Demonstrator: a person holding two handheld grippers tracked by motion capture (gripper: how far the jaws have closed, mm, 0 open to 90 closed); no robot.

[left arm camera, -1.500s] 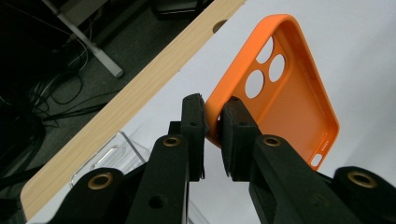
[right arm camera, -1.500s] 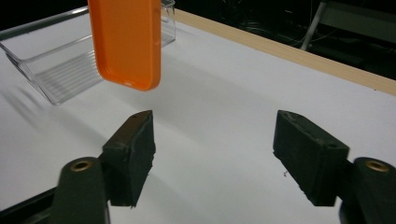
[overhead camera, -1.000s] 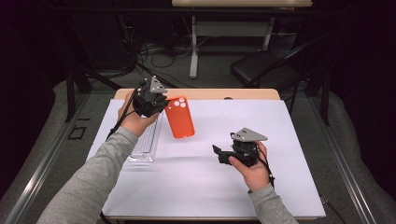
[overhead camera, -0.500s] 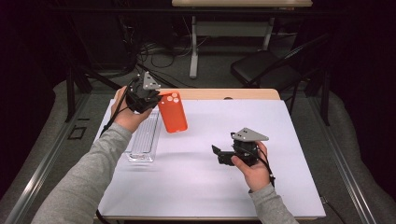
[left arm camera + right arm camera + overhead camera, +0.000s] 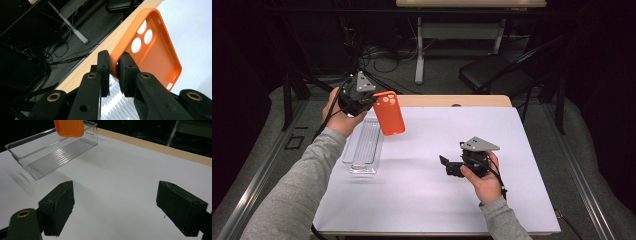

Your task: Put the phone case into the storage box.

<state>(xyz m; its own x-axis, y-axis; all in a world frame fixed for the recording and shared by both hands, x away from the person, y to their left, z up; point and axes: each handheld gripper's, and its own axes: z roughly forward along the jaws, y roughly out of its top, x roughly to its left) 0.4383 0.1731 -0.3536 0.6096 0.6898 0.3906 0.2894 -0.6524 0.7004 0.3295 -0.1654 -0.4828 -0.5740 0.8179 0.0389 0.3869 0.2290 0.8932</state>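
My left gripper (image 5: 373,101) is shut on one long edge of an orange phone case (image 5: 389,114), near its camera holes. The case hangs tilted in the air over the far end of a clear plastic tray (image 5: 362,145). In the left gripper view both pads pinch the rim of the case (image 5: 155,50), whose hollow inside faces the camera, with the ribbed tray (image 5: 117,105) below. My right gripper (image 5: 445,165) rests low over the white table (image 5: 422,200) at the right, open with nothing between its fingers (image 5: 58,202). In the right gripper view the tray (image 5: 50,152) lies ahead, below the case's bottom corner (image 5: 68,127).
A wooden strip (image 5: 452,101) runs along the table's far edge. Beyond it stand a black chair (image 5: 494,72), a white desk leg (image 5: 419,50) and loose cables (image 5: 377,55) on the floor. Bare white tabletop lies between the tray and my right gripper.
My left gripper has carried the orange case leftward and toward the far edge, over the tray's far end. The right gripper has stayed where it was, open.
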